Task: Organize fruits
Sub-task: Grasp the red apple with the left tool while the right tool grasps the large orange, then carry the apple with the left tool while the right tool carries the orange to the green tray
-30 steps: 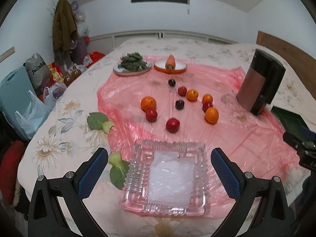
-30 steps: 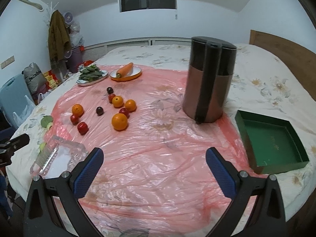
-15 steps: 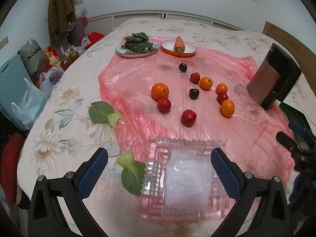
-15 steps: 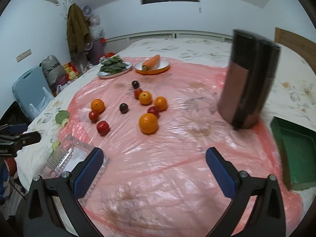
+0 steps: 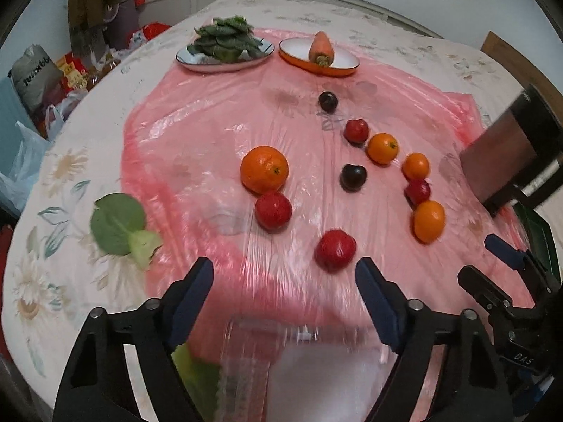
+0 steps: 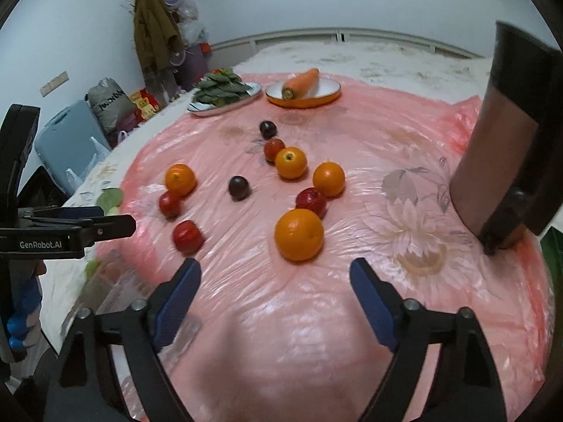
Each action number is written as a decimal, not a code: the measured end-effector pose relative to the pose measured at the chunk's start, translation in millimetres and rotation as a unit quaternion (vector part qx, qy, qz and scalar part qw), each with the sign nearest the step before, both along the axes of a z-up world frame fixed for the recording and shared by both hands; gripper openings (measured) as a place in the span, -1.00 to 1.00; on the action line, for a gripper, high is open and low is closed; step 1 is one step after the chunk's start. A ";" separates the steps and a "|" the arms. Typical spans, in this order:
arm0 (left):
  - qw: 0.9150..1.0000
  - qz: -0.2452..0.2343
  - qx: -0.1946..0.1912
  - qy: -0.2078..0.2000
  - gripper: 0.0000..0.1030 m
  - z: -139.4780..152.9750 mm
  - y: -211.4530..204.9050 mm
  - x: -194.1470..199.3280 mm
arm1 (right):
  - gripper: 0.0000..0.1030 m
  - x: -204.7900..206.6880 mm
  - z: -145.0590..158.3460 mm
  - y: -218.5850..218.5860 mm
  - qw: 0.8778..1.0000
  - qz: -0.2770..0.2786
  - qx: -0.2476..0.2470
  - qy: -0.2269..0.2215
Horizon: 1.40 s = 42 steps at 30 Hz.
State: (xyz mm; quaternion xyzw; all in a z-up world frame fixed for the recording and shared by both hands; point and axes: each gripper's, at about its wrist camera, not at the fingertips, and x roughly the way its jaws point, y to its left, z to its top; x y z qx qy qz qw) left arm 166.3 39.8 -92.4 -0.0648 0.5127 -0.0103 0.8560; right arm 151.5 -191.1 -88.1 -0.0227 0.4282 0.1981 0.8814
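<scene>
While the left wrist camera looks steeply down at the bed (image 5: pixel 63 161), the left hand-held gripper (image 5: pixel 283 295) stands with its blue pads spread and nothing between them, its jaws having just been closing. Using the pink plastic sheet (image 5: pixel 197 130) as landmark, all the fruit lies on it: a large orange (image 5: pixel 264 169) near its middle, a red fruit (image 5: pixel 273 209) touching that orange on the near side, another red fruit (image 5: pixel 334 249) just beyond the gripper's right finger, and a dark plum (image 5: pixel 353 176) further in. A blurred clear glass tray (image 5: pixel 253 362) sits at the sheet's near edge, below the gripper. A plate of greens (image 5: pixel 225 44) and an orange dish with a carrot (image 5: pixel 319 51) rest at the sheet's far edge. In the right wrist view, the right hand-held gripper (image 6: pixel 274 290) also has its pads spread apart over bare pink plastic sheet (image 6: pixel 380 130), gripping nothing. An orange (image 6: pixel 299 234) lies on the sheet just beyond the gap between the fingers, with a red fruit (image 6: pixel 311 200) touching its far side. A brown and black canister (image 6: pixel 503 154) stands at the sheet's right edge.
</scene>
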 end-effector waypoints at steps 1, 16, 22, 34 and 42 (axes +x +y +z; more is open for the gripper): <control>1.000 0.002 -0.001 0.003 0.40 -3.3 0.7 5.7 | 1.00 6.5 -3.7 0.1 1.000 -0.003 -0.002 0.006; 0.999 0.023 -0.005 0.035 0.04 -41.7 10.4 51.5 | 0.70 58.6 -46.4 -2.3 0.998 -0.018 0.016 0.060; 0.999 0.025 -0.010 0.035 -0.09 -45.8 12.9 52.9 | 0.18 61.3 -51.9 3.0 0.998 -0.010 0.007 0.065; 0.999 0.035 -0.036 0.012 -0.45 -44.8 21.6 47.5 | 0.13 62.1 -54.8 -4.1 0.996 -0.017 0.040 0.074; 0.997 0.057 -0.052 0.001 -0.46 -33.9 29.6 39.8 | 0.12 61.4 -51.5 -22.2 0.991 -0.035 0.093 0.089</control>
